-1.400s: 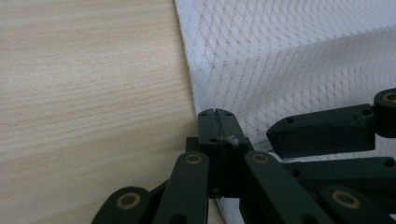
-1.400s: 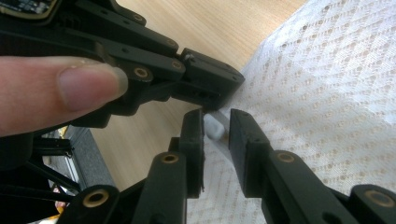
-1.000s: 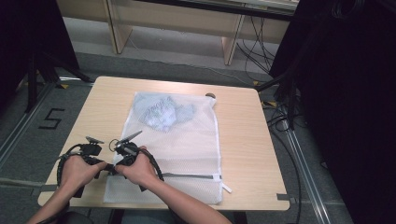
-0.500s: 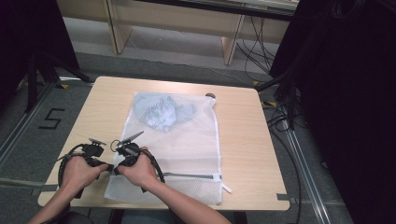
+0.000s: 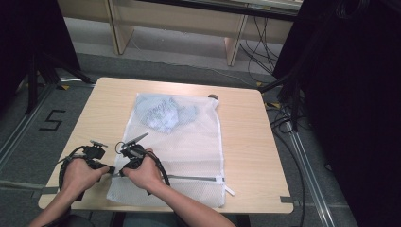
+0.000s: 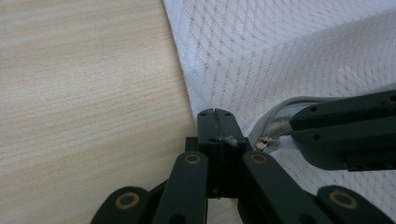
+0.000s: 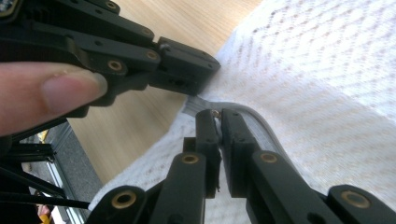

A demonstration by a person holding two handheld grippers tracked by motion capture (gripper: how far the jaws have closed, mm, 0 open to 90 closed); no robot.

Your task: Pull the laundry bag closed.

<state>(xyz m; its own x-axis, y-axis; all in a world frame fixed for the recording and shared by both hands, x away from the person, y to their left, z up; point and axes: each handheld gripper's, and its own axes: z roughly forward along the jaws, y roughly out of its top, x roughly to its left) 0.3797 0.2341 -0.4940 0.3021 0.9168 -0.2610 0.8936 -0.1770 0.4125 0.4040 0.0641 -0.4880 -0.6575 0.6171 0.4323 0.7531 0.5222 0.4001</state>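
A white mesh laundry bag (image 5: 194,142) lies flat on the wooden table (image 5: 246,137), with a pale blue garment (image 5: 163,113) inside its far end. A grey zipper (image 5: 189,178) runs along the bag's near edge. Both grippers meet at the zipper's left end. My left gripper (image 5: 111,169) (image 6: 215,114) is shut, pinching the bag's edge (image 6: 187,84) at that corner. My right gripper (image 5: 118,173) (image 7: 215,114) is shut on the small metal zipper pull (image 7: 215,112), which also shows in the left gripper view (image 6: 264,143). The two grippers' tips are almost touching.
A small dark object (image 5: 213,97) sits at the table's far edge. The table's near edge runs just under my hands. Wooden shelf legs (image 5: 235,45) stand beyond the table, and cables (image 5: 283,118) trail on the floor at the right.
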